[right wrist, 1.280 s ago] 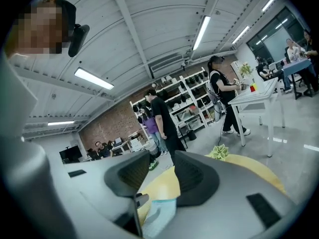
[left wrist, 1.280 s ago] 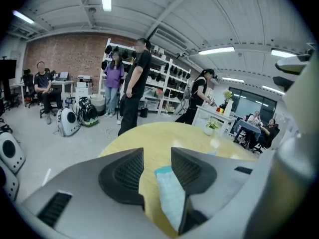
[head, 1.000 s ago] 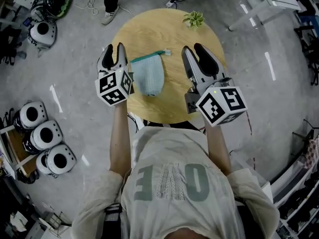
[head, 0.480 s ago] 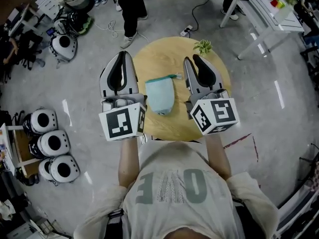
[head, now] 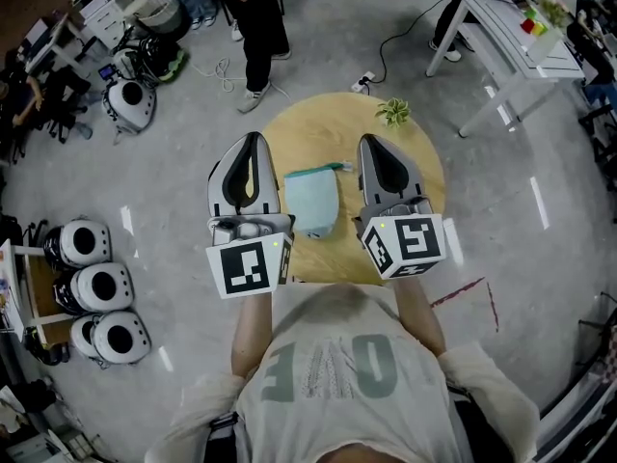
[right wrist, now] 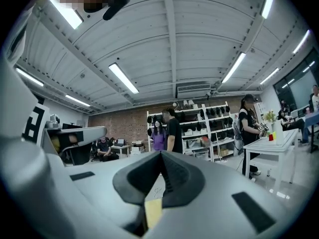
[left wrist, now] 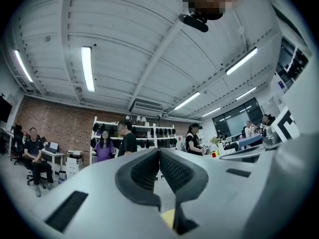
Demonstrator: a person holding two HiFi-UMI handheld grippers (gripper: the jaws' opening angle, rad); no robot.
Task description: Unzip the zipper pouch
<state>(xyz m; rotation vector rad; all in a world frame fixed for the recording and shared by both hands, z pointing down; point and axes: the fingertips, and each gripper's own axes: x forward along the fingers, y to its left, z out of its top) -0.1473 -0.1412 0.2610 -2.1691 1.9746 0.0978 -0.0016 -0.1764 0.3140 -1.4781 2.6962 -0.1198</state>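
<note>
A light blue zipper pouch [head: 311, 201] with a green zipper edge along its far side lies flat on the round wooden table [head: 318, 128]. My left gripper [head: 253, 143] is held up to the left of the pouch, my right gripper [head: 371, 145] to its right, both well above the table. Each one's jaws are pressed together with nothing between them. Both gripper views look out level across the room, over the left gripper [left wrist: 159, 154] and the right gripper [right wrist: 161, 159], and show no pouch.
A small potted plant [head: 393, 112] stands at the table's far right edge. Several white helmets [head: 96, 283] sit on the floor at left. A person [head: 258, 27] stands beyond the table, and a white desk [head: 501, 37] is at the upper right.
Both grippers have been lifted off the table toward the head camera and have shut. The head view now takes in more of the room, with the table smaller and lower in the picture.
</note>
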